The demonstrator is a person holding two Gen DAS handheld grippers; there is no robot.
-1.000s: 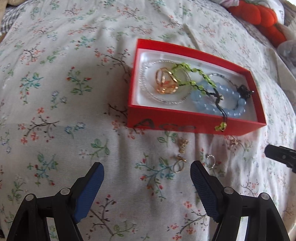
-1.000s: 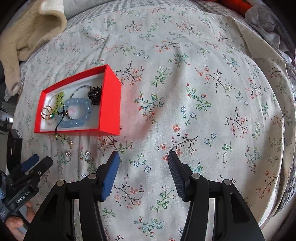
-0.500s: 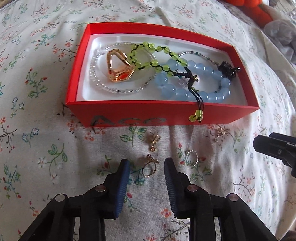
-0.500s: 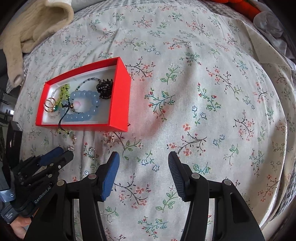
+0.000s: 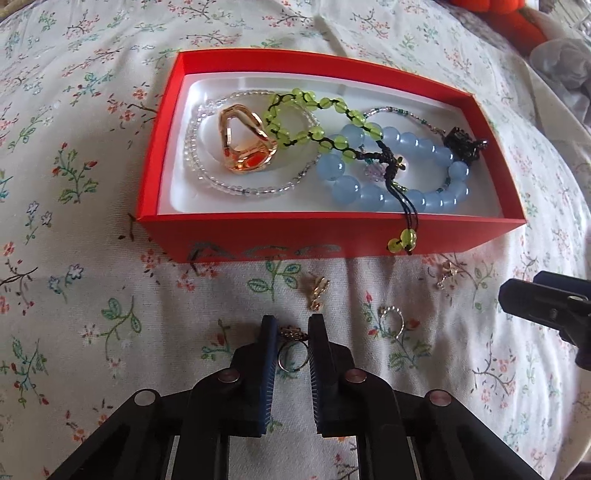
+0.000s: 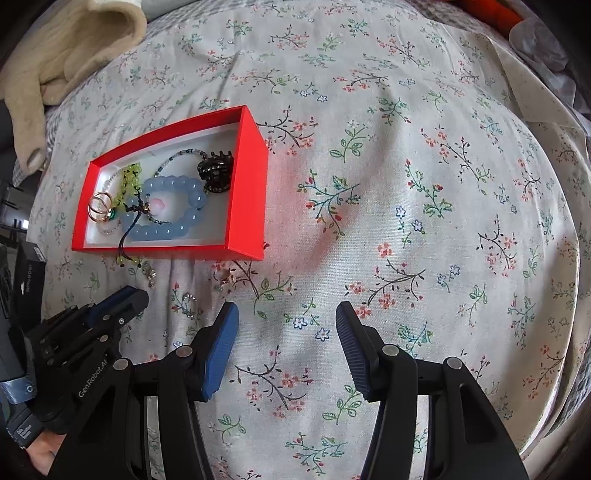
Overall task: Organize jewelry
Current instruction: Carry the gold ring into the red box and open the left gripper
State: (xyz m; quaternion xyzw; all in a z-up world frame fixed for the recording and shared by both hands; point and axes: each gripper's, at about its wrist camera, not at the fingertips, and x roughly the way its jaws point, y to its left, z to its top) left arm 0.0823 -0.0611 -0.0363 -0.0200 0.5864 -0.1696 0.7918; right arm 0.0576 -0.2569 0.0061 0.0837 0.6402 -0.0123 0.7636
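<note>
A red box [image 5: 258, 236] on the floral cloth holds a gold ring [image 5: 245, 138], a green bead bracelet [image 5: 314, 114], a blue bead bracelet [image 5: 391, 170], a clear bead strand and a black clip [image 5: 463, 144]. My left gripper [image 5: 291, 328] is closed around a small gold ring [image 5: 291, 352] lying on the cloth in front of the box. A gold earring [image 5: 317, 291], a silver ring [image 5: 393, 321] and a small charm [image 5: 447, 273] lie nearby. My right gripper [image 6: 287, 314] is open and empty over bare cloth, right of the box [image 6: 247, 184].
A cream knitted garment [image 6: 70, 55] lies at the far left corner in the right wrist view. An orange object [image 5: 498, 18] and grey fabric [image 5: 561, 62] sit beyond the box at the right. The right gripper's tip [image 5: 543, 302] shows at the left view's right edge.
My left gripper moved forward and down toward the box and closed its fingers around the small gold ring. The right gripper stayed open and shifted slightly.
</note>
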